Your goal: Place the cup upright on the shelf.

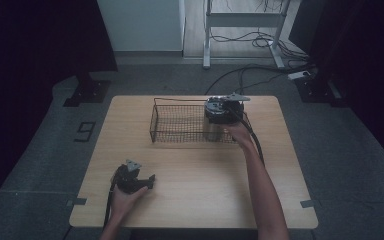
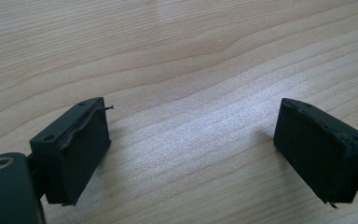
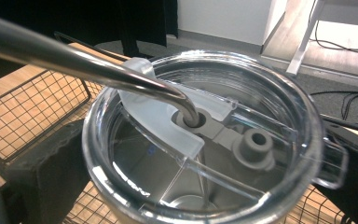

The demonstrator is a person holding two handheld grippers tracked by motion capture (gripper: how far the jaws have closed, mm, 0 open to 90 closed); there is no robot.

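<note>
Looking down from the high view, the right tool sits at the right end of the wire basket on the desk, held by the right hand; the left tool rests near the front left of the desk, well apart from the basket. Left gripper view: jaws spread wide over bare wood, nothing between them. Right gripper view: jaws pinching a clear-lidded tumbler from both sides, a metal straw through its lid, basket mesh beneath
</note>
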